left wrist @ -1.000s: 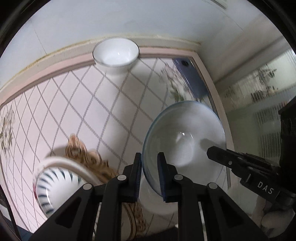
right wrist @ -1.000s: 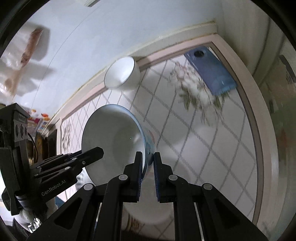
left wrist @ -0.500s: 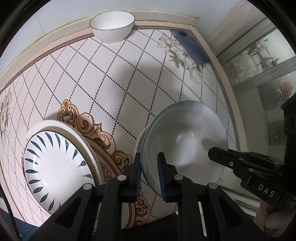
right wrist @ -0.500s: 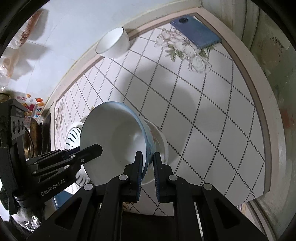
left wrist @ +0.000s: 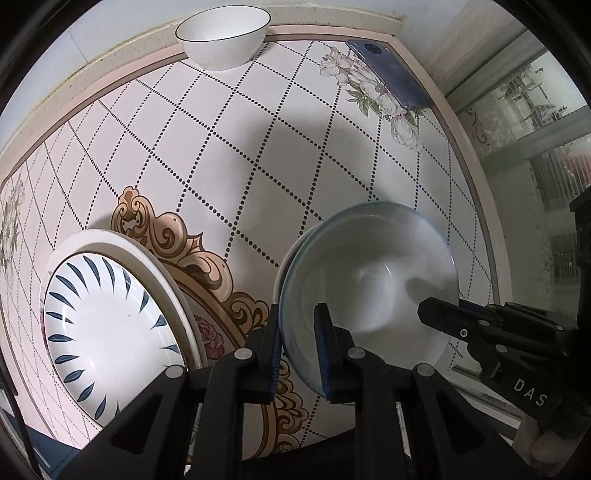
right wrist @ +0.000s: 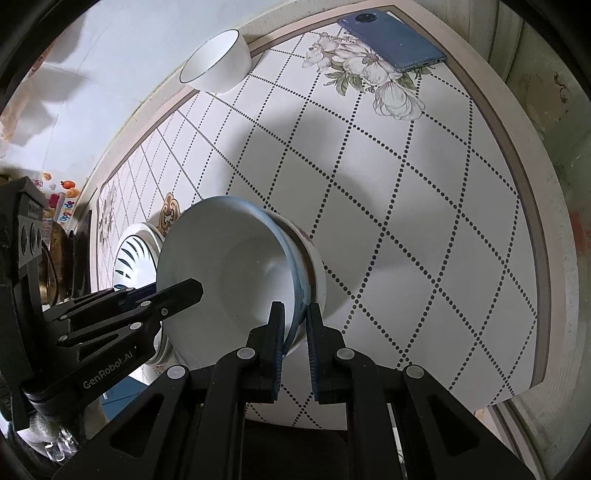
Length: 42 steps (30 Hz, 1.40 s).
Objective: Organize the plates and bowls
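Observation:
Both grippers hold one blue-rimmed white bowl (left wrist: 373, 284) by opposite sides of its rim, above the tiled table. My left gripper (left wrist: 297, 347) is shut on its left rim. My right gripper (right wrist: 295, 339) is shut on its right rim; the bowl (right wrist: 229, 280) seems nested in a second bowl (right wrist: 314, 269) below it. A white plate with blue dashes (left wrist: 107, 321) lies at the left on a larger white plate, also in the right wrist view (right wrist: 135, 258). A white bowl with a dark rim (left wrist: 223, 35) stands at the far edge, also in the right wrist view (right wrist: 216, 62).
A blue phone (left wrist: 388, 74) lies at the table's far right corner, also in the right wrist view (right wrist: 393, 38). A raised pink border (left wrist: 469, 177) runs round the table. A wall stands behind and a glass door to the right.
Both grippers have drawn back and up with the bowl. The table and the dashed plate now show much more fully. Both grips are unchanged.

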{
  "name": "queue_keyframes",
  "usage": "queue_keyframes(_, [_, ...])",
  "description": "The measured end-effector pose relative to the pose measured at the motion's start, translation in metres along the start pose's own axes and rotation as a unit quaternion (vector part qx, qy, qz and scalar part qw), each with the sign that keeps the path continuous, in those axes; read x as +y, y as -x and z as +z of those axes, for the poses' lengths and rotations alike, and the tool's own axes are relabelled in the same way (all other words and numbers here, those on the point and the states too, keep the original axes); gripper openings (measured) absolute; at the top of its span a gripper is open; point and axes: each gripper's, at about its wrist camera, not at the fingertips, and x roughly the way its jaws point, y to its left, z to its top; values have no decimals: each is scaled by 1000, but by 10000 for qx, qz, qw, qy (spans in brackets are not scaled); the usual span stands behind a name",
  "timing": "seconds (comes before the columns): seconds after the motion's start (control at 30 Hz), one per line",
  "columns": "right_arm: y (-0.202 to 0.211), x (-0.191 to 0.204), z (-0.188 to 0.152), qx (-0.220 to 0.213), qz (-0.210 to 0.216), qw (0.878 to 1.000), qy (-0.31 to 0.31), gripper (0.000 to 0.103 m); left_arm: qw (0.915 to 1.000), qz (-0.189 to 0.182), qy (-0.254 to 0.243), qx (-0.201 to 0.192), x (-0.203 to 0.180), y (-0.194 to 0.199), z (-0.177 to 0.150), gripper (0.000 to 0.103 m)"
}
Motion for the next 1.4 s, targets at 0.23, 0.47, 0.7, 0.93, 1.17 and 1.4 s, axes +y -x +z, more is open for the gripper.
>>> queue_keyframes(0.23, [-4, 0, 0, 41, -5, 10000, -21, 13, 10000, 45, -5, 36, 0, -3, 1, 14])
queue_keyframes(0.47, [-5, 1, 2, 119, -77, 9999, -24, 13, 9999, 114, -12, 76, 1, -5, 1, 15])
queue_keyframes(0.7, [-1, -3, 8, 237, 55, 9995, -184, 16, 9999, -18, 92, 83, 10, 12, 2, 15])
queue_keyframes(0.93, [41, 1, 44, -126, 284, 9991, -282, 18, 9977, -236, 406, -497, 40, 61, 50, 20])
queue_keyframes(1.17, [50, 27, 133, -488, 442, 9978, -52, 40, 9883, -251, 1150, -968, 94, 63, 138, 26])
queue_keyframes(1.4, [14, 51, 227, -544, 685, 9962, -46, 41, 9838, -368, 1597, -720, 131, 31, 206, 26])
